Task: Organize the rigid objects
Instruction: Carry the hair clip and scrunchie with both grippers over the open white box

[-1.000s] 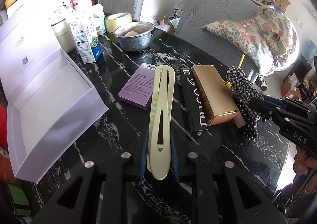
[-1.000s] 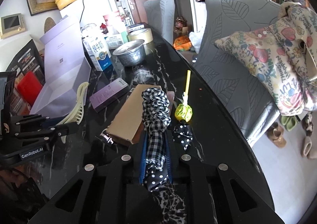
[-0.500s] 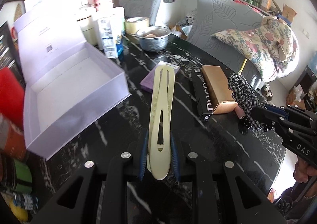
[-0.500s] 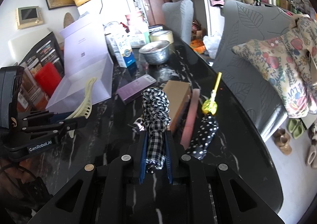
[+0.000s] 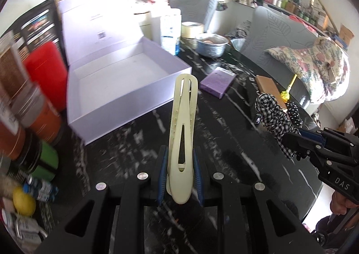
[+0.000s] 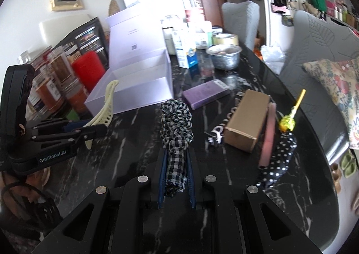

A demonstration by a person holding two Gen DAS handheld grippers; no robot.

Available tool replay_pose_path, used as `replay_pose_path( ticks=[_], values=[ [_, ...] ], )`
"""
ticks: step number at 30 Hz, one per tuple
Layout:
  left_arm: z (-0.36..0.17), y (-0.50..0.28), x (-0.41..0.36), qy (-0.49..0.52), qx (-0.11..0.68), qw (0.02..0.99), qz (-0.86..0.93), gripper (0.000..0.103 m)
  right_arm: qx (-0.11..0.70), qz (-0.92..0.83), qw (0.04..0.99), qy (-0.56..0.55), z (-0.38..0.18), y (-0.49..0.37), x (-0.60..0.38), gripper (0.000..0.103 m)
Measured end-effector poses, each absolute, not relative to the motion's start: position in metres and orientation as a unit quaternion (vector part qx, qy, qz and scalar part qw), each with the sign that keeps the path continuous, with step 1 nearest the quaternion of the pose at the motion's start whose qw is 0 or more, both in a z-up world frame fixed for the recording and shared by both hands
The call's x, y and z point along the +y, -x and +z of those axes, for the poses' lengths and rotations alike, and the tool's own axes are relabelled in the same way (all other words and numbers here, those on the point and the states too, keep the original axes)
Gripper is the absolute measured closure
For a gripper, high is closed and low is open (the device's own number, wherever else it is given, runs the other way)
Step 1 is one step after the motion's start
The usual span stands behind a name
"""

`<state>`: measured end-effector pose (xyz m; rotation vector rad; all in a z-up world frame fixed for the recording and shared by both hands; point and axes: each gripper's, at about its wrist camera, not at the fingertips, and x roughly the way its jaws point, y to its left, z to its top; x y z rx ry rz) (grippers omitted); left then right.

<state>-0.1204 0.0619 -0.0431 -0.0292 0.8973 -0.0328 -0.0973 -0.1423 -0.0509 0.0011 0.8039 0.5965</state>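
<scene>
The left gripper (image 5: 180,178) has its jaws closed on the base of a cream clip (image 5: 182,128), which sticks out long ahead of the fingers, above the table (image 5: 134,141) and short of the box (image 5: 125,78). Held only at 1 end, it could pivot or catch the box's near wall on the way in.

The right gripper (image 6: 176,177) is clamped on a checked scrunchie (image 6: 176,123), also off the table. Being soft, it may sag or snag on release.

Both tools face the same open box; going in together risks a knock. Beyond lie a purple pack (image 6: 205,93), a brown carton (image 6: 245,119) and a bowl (image 6: 224,56).
</scene>
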Motion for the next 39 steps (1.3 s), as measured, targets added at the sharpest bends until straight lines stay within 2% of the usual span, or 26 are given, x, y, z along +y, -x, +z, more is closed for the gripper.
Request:
replay_pose_path(
  ticks=[18,39],
  values=[
    [-0.037,0.16,0.106,0.057,0.419,0.903,0.067,0.081,0.383,0.389,0.837,0.046,-0.049,0.119,-0.081,0.086],
    [-0.015,0.102,0.122,0.054,0.404,0.911,0.062,0.081,0.356,0.412,0.836,0.066,-0.023,0.077,-0.044,0.086]
  ],
)
